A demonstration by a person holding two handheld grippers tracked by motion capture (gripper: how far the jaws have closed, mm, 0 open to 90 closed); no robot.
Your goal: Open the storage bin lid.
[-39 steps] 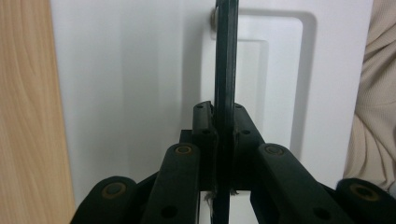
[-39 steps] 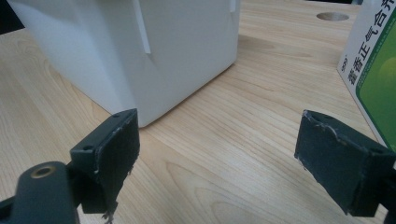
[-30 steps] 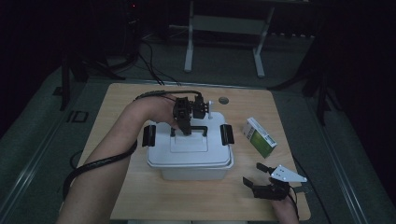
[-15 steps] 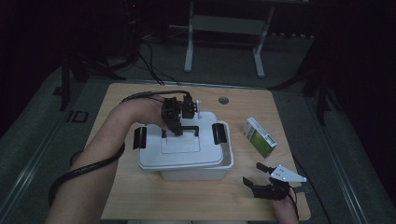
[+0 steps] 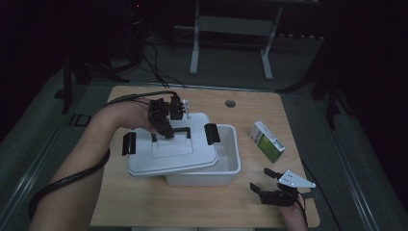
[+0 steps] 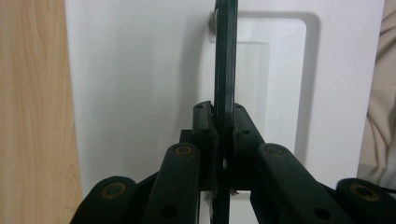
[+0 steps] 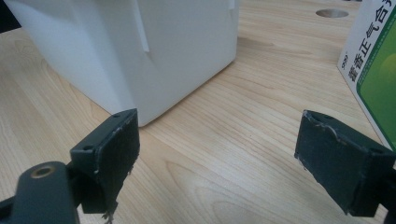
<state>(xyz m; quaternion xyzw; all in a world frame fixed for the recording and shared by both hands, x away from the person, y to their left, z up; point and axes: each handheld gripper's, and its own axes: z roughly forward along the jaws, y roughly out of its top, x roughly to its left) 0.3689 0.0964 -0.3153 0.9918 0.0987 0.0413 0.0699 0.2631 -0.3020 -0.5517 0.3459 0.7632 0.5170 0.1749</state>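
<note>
Lid handle [image 5: 175, 131] within left gripper [image 5: 166, 129]

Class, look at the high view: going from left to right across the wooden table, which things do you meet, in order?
White lid, held by its black handle in the left gripper → open white box → green and white carton → right gripper, jaws apart above the table.
</note>
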